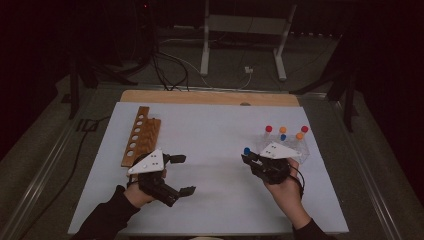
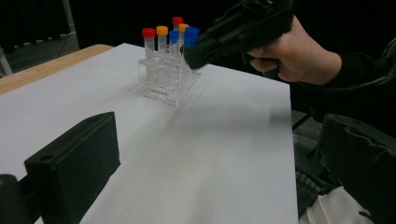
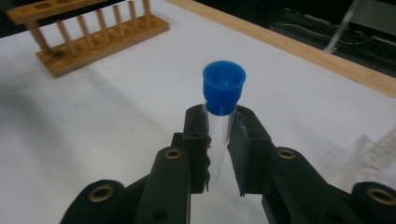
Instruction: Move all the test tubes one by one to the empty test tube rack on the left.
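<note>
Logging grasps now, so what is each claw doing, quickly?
Left claw: open, holding nothing, above the white mat.
Right claw: closed on the blue-capped tube, lifted beside the clear rack.

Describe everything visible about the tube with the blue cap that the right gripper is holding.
The tube is a slim, clear cylinder, plastic or glass by its look, closed by a bright blue cap with a flared rim and a hollow top. It looks empty. The right gripper clamps its wall just below the cap, one black jaw on each side. It stands upright between the jaws, held above the white table cover, beside the clear rack holding the other capped tubes; whether it touches them is unclear.
</note>
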Available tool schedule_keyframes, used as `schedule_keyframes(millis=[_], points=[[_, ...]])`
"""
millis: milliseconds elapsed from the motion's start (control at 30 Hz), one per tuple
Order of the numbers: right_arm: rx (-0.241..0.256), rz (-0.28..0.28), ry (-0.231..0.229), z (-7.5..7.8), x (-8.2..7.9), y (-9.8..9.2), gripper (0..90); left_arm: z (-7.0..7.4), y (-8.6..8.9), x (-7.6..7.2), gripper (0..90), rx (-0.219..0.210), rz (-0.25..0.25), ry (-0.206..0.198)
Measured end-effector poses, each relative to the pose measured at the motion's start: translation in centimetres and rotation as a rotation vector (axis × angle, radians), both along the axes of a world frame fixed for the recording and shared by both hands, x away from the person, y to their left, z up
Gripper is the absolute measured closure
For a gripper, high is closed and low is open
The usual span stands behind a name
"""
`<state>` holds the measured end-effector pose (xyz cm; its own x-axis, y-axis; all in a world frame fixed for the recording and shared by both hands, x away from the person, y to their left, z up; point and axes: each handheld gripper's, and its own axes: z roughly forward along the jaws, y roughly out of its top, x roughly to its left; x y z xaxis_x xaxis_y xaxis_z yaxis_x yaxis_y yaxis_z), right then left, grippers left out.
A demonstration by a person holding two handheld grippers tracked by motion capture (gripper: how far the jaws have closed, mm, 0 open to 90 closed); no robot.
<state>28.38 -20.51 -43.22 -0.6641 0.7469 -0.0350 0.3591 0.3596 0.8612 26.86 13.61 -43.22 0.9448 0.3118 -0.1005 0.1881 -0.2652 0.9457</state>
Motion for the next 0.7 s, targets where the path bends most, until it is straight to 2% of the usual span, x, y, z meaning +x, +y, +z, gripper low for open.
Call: schedule_keyframes(millis=[200, 333, 367, 700], points=[[0.006, 0.039, 0.007, 0.1, -0.5, 0.9, 77.2, 0.3, -2.2, 1.4, 0.5, 0.012, -0.009, 0.003], [0.004, 0.061, 0.011, 0.0, -0.8, 1.4, 77.2, 0.5, -3.1, 2.0, 0.5, 0.012, -0.01, -0.001], [0.004, 0.064, 0.017, 0.0, -0.8, 1.6, 77.2, 0.7, -3.6, 2.3, 0.5, 0.001, -0.011, 0.004], [0.007, 0.096, 0.021, -0.1, -1.2, 2.2, 77.2, 0.8, -5.9, 3.0, 3.5, -0.009, -0.037, -0.003]])
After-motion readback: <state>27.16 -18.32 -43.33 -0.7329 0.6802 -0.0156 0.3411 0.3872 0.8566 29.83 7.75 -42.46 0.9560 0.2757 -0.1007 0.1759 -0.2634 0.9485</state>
